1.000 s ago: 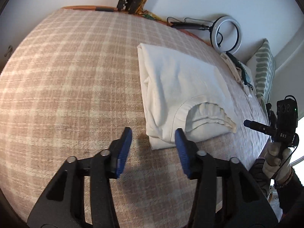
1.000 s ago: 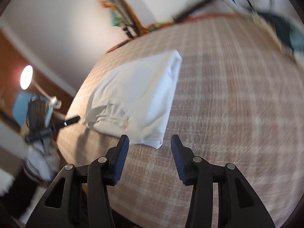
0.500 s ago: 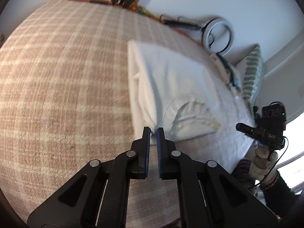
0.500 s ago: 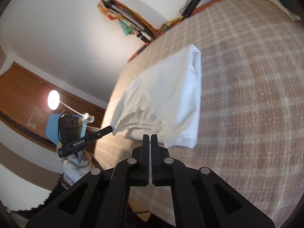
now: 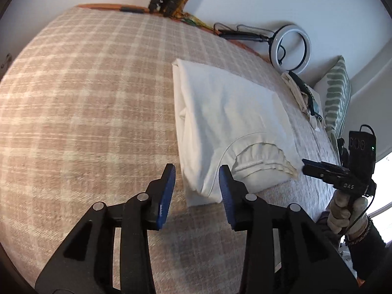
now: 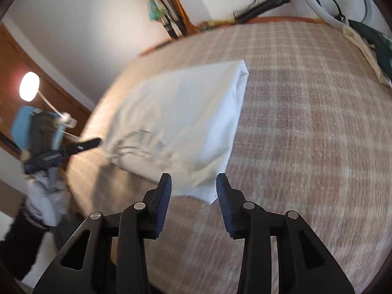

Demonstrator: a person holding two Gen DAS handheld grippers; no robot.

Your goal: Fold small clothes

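Now both your grippers are spread again after being pinched closed half a second ago: left gripper (image 5: 197,186) and right gripper (image 6: 193,194) each hold nothing. White folded garment (image 5: 227,120) lies flat on the plaid bed (image 5: 85,98), elastic waistband nearest you, just beyond both fingertips.

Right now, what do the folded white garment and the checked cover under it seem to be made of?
Folded white garment: probably soft matte cotton knit; it creases gently and has a gathered, ribbed band. Checked cover: looks like a woven, slightly fuzzy blanket, wool or acrylic; fibres blur its beige plaid lines.
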